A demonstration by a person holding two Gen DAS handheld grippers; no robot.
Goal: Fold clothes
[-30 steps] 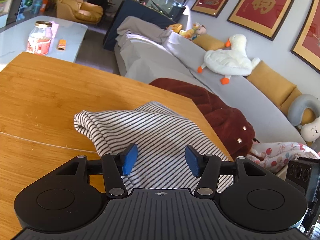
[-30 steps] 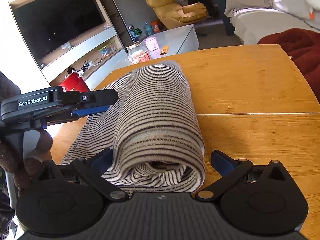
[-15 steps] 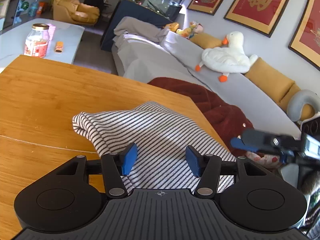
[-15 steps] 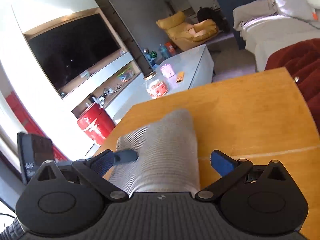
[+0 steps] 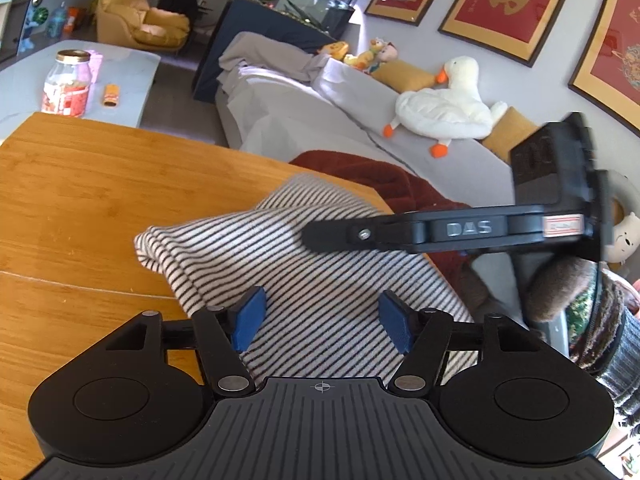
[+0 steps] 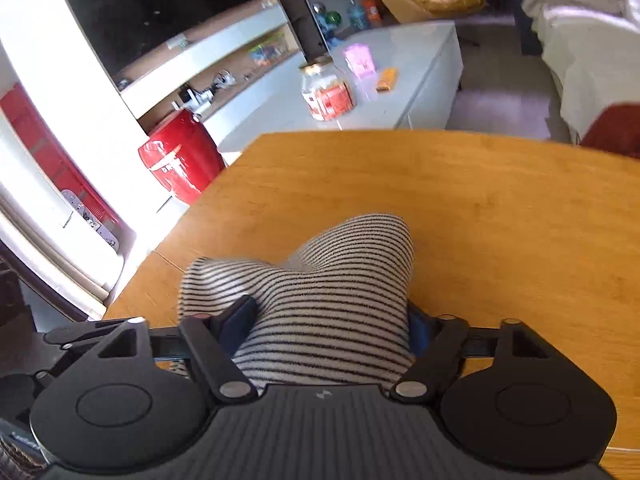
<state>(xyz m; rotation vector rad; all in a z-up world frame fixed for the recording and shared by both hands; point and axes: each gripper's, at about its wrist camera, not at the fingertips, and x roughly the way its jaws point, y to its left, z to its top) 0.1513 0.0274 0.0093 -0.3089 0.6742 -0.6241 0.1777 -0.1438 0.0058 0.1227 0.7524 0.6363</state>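
Bare wooden table (image 6: 480, 200) lies open beyond the striped garment (image 5: 320, 264), while the right gripper (image 5: 320, 236) crosses above it, barring the sofa (image 5: 304, 120) side.

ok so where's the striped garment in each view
Left wrist view: the striped garment fills the lower centre, on the wooden table, running between the left gripper fingers, whose pads stand clear of it.
Right wrist view: the garment bulges up at lower centre, squeezed between the right gripper fingers.
Shared landmark: the red-labelled jar on the pale coffee table beyond the wooden one.
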